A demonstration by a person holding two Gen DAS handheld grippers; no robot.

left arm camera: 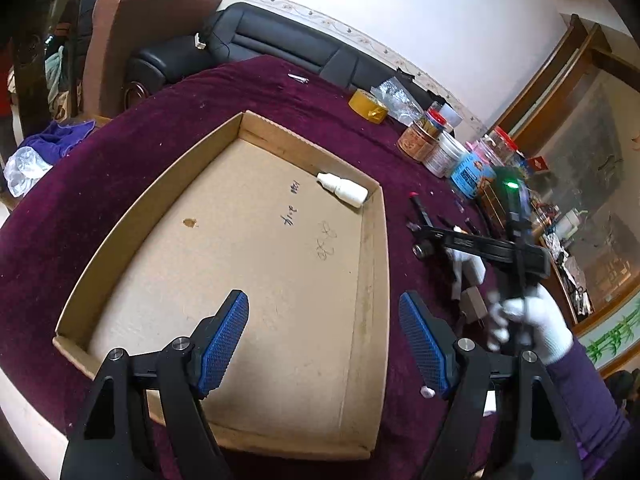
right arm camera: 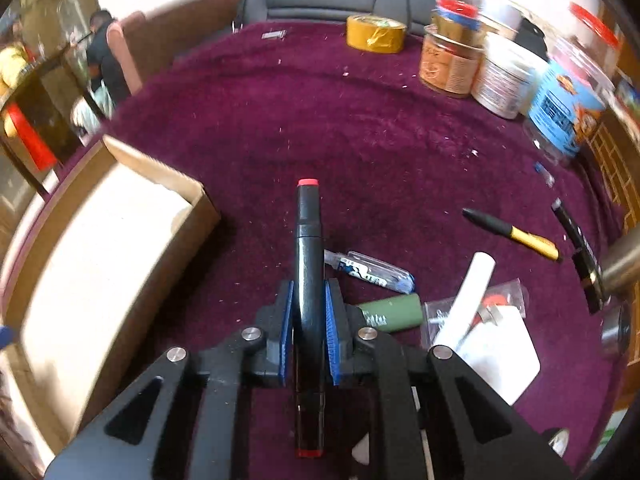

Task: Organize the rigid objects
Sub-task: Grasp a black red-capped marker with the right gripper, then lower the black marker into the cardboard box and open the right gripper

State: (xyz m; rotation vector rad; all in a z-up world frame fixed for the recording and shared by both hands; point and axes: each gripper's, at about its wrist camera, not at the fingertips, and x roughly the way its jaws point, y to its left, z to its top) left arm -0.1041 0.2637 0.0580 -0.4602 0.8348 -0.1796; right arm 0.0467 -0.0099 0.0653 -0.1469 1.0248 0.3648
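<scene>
The right gripper has its fingers closed narrow on a black marker with a red cap end, the barrel running straight out between the blue pads above the maroon cloth of the table; the left gripper hovers over the near side of the shallow cardboard box with its fingers wide apart and nothing between them; inside the box I can see only one thing put away, a small white dropper bottle lying in the far right corner against the wall, so the sorting looks barely begun; most of the loose things lie outside it, toward the right edge of the table: a clear pen with blue print, a green cylinder, a white tube across a small plastic bag, a black-and-yellow pen and another dark pen nearer the edge; the jars and the roll of yellow tape along the far edge may or may not be part of the job, I cannot say; whether the marker is clear of the cloth or just touching it is hard to judge from here; my guess is it goes to the box next, which sits just to the left of that hand, with several more trips to follow.
</scene>
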